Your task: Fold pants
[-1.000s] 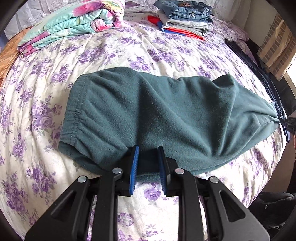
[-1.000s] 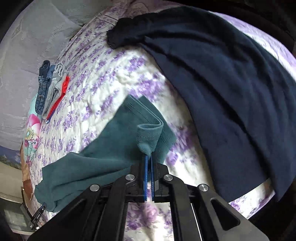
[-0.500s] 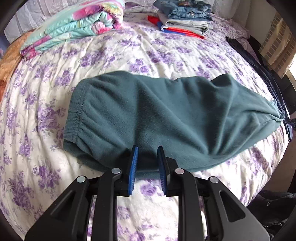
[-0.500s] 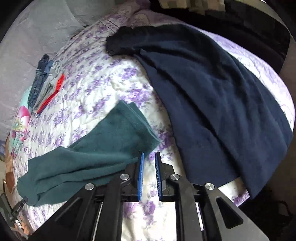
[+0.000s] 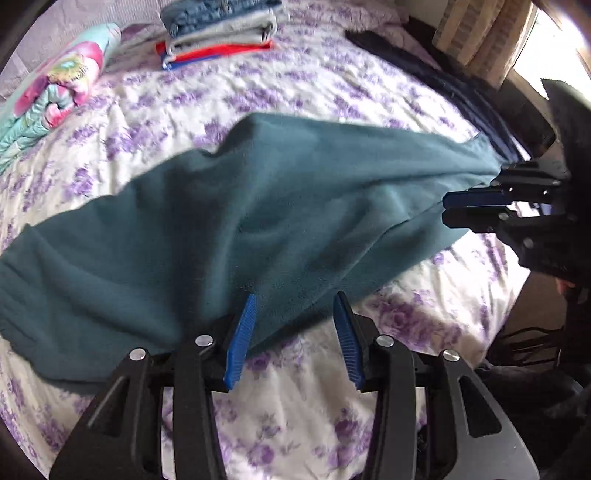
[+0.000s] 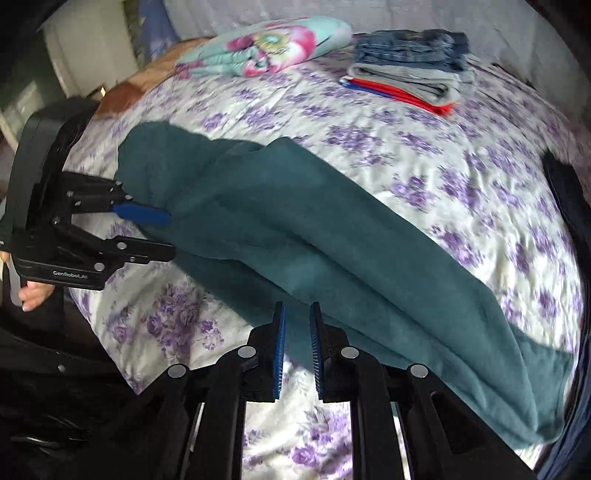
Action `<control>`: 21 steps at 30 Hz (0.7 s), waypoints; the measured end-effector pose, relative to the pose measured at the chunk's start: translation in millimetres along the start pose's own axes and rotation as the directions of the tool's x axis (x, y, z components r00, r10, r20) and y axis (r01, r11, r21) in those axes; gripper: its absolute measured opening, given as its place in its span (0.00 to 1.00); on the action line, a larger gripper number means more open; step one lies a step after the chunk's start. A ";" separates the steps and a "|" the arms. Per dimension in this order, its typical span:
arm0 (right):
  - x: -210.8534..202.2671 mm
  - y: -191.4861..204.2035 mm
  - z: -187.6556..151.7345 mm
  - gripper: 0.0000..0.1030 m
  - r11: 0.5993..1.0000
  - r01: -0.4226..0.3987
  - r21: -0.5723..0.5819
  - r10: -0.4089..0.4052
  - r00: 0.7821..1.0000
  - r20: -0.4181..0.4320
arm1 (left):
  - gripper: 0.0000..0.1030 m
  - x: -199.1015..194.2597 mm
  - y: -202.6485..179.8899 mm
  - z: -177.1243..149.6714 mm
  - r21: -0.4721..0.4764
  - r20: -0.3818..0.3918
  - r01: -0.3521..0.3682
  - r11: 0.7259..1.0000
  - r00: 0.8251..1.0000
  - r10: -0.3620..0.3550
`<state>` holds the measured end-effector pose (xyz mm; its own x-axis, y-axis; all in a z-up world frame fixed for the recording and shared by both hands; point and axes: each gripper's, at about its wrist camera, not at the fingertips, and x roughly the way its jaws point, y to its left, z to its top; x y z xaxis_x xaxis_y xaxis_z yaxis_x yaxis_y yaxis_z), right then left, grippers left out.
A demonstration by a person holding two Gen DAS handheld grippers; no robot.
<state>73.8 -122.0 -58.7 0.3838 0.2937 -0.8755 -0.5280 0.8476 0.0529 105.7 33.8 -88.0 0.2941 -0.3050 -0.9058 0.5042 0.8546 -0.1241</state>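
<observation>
The teal fleece pants [image 5: 258,221] lie folded lengthwise across the floral bedspread [image 5: 314,424]; they also show in the right wrist view [image 6: 332,236]. My left gripper [image 5: 295,306] is open, its blue fingers straddling the near edge of the pants close to the waist end. It also shows in the right wrist view [image 6: 168,234] at the pants' left end. My right gripper [image 6: 296,317] is open with a narrow gap, at the near edge of the pants. It shows in the left wrist view [image 5: 445,212] by the pants' leg end.
A stack of folded clothes [image 5: 218,29], jeans on top, sits at the far side of the bed; it also shows in the right wrist view [image 6: 406,62]. A rolled floral blanket [image 6: 266,48] lies far left. Dark navy pants [image 5: 461,96] lie along the bed's right edge.
My right gripper let go of the pants' leg end and swung round to face along the bed. My left gripper opened wider and shifted right along the pants' near edge.
</observation>
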 end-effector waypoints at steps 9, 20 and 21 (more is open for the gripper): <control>32.7 38.9 20.0 0.18 0.973 0.081 -0.215 -0.098 0.993 -0.071 | 0.41 12.8 16.0 -0.6 -0.044 -0.021 0.049 0.998 0.999 -0.050; 19.4 31.3 22.9 0.02 0.991 -0.014 -0.132 0.005 0.998 -0.069 | 0.40 -9.8 23.2 -2.8 -0.056 0.022 0.035 0.998 0.999 -0.034; 13.1 32.8 19.6 0.02 0.990 -0.030 -0.136 0.021 0.997 -0.068 | 0.40 -18.6 24.8 -3.4 -0.057 0.038 0.036 0.998 0.999 -0.034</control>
<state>76.3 -81.6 -59.0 0.3200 0.2809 -0.9048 -0.6377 0.7701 0.0135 110.0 62.1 -75.6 0.3069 -0.3498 -0.8851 0.4675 0.8655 -0.1799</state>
